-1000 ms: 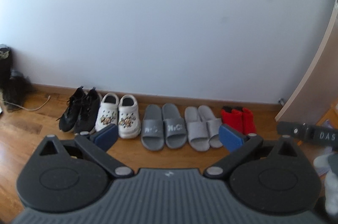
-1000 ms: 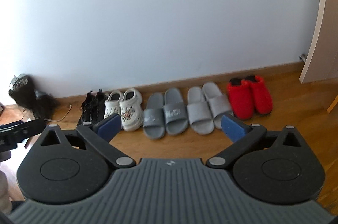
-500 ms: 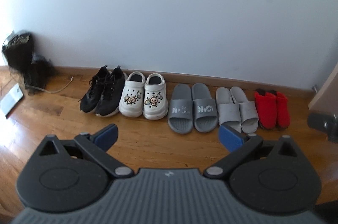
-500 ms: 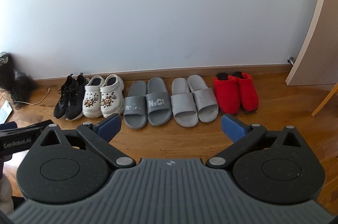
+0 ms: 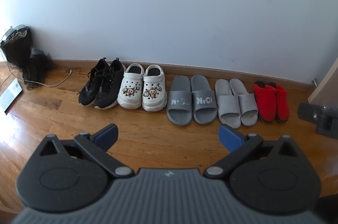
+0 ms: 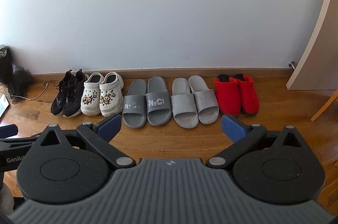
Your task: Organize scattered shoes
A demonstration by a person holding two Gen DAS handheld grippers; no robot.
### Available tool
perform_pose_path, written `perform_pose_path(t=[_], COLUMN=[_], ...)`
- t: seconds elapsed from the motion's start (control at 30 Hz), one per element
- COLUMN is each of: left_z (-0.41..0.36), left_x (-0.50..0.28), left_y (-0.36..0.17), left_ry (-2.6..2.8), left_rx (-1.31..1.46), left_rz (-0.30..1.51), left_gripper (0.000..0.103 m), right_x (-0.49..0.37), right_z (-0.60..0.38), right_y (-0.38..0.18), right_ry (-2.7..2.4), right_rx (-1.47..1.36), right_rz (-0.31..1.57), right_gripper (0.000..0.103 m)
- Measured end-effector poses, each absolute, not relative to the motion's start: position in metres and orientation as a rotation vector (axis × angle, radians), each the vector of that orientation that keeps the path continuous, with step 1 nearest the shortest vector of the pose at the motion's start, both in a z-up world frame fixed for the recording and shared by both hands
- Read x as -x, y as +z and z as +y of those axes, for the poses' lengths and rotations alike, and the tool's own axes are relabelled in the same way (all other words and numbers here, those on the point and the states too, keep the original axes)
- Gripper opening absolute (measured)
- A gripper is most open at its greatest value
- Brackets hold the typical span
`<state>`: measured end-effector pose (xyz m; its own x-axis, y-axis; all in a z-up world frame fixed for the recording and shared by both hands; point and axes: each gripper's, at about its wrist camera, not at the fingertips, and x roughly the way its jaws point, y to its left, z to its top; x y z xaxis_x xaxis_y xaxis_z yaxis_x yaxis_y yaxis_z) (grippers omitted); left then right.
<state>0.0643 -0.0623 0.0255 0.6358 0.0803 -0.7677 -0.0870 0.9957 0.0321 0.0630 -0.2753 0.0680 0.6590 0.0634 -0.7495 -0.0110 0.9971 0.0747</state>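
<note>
Five pairs are sitting in one row along the wall, ahead of both tongs: sneakers [image 5: 99,84], clogs [image 5: 141,89], dark slides [image 5: 191,100], light slides [image 5: 236,102], red slippers [image 5: 271,100]. Mates are lying side by side; nothing is looking scattered, so little seems left. Left tongs [image 5: 168,136] and right tongs [image 6: 171,126] are hovering short of the row, fingers apart, gripping nothing.

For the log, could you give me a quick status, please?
Left gripper and right gripper open, empty. Five shoe pairs lined along wall. Nothing in the way.
</note>
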Motion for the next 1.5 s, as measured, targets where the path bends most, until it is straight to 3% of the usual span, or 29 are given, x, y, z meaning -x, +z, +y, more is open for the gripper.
perform_pose_path(t=[1.5], left_z=[-0.0622], left_x=[-0.0655], left_y=[0.0258], left_ry=[0.087], left_rx=[0.009], left_rz=[0.889], left_gripper=[0.103], right_x=[-0.0624], right_z=[-0.2663], right_y=[0.0699], right_ry=[0.04], right_rx=[-0.061], right_rz=[0.869], right_gripper=[0.102])
